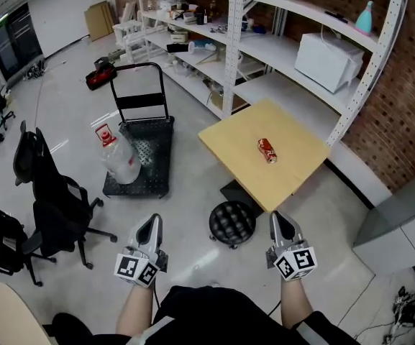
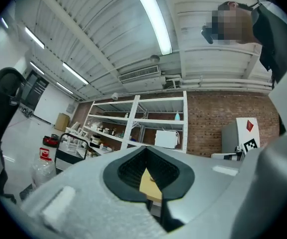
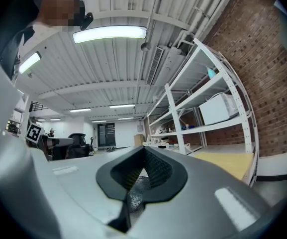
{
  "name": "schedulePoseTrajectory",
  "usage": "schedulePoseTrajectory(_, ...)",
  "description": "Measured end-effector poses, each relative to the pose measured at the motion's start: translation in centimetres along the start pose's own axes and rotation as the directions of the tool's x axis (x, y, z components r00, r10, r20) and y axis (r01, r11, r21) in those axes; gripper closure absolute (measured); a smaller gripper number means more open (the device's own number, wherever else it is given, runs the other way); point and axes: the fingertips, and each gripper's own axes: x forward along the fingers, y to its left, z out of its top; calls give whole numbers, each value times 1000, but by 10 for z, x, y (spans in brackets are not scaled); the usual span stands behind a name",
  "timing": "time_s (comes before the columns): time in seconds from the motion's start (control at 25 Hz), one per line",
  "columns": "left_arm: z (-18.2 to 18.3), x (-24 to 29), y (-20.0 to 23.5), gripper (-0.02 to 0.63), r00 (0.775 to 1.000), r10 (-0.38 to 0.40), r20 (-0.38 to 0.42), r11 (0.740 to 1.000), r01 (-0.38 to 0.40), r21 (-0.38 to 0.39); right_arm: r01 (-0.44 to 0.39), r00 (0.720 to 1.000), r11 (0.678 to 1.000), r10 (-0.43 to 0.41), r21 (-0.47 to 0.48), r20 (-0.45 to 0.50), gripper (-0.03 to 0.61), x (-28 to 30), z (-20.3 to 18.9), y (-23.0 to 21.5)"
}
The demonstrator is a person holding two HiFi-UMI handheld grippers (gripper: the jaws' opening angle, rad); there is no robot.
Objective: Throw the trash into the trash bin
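counter (image 1: 297,175): yellow, ahead of both my claws | left claw (image 1: 152,223), right claw (image 1: 279,218): jaws together, empty | red can (image 1: 267,150): lying mid-counter, well apart from both, nearer my right | only the head view shows the can; right gripper view catches just the counter top
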Motion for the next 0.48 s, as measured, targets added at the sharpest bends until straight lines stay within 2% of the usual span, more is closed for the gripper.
schedulePoseTrajectory(0.12,-12,29,-20,611,995,-88,-39,996,89,28,92,996,996,-92,7,-3,573,-20,-5,-29)
schedulePoseTrajectory(0.24,-19,57,-30,611,991,-124,-55,991,126,40,131,991,991,-131,9,2,573,-25,-5,-48)
schedulePoseTrajectory(0.48,-39,122,-42,611,971,-228,-67,974,228,-4,257,966,966,-257,-6,-9,573,-31,-11,-91)
